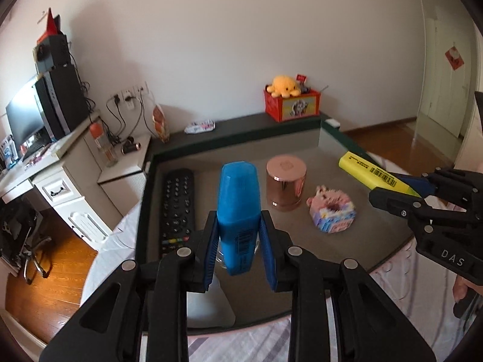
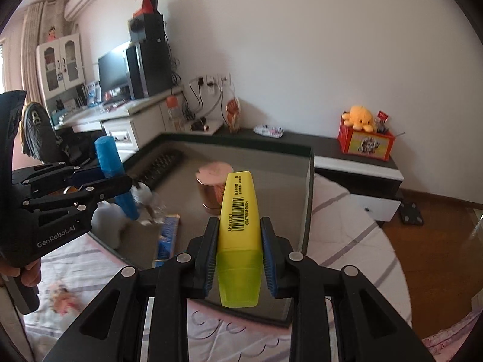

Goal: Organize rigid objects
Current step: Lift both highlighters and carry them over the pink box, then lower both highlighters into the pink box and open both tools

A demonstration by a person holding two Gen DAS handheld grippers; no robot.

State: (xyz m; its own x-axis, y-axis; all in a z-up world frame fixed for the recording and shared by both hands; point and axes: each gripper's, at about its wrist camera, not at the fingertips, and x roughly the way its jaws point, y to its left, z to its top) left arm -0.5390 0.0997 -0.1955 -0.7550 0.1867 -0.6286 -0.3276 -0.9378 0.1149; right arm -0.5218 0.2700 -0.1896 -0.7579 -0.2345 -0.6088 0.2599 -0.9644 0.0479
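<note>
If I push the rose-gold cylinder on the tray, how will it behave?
The rose-gold cylinder stands upright on a flat base and looks squat, so it would probably slide, not tip. Its mirror-like wall suggests a slippery grip. On its side, it would likely roll.

A glass-topped worktop (image 1: 241, 157) with a dark frame rested on a bed (image 2: 347, 241) covered in pale striped bedding. On the glass, a black remote control (image 1: 176, 208) lay at nine o'clock, a rose-gold cylindrical tin (image 1: 285, 185) stood near the centre, and a pastel block-built toy (image 1: 332, 214) sat just beside it at four o'clock. A clear glass (image 1: 238, 250) stood at six o'clock. A small blurred pink toy (image 2: 63, 297) lay on the bedding beyond the worktop's edge.
</note>
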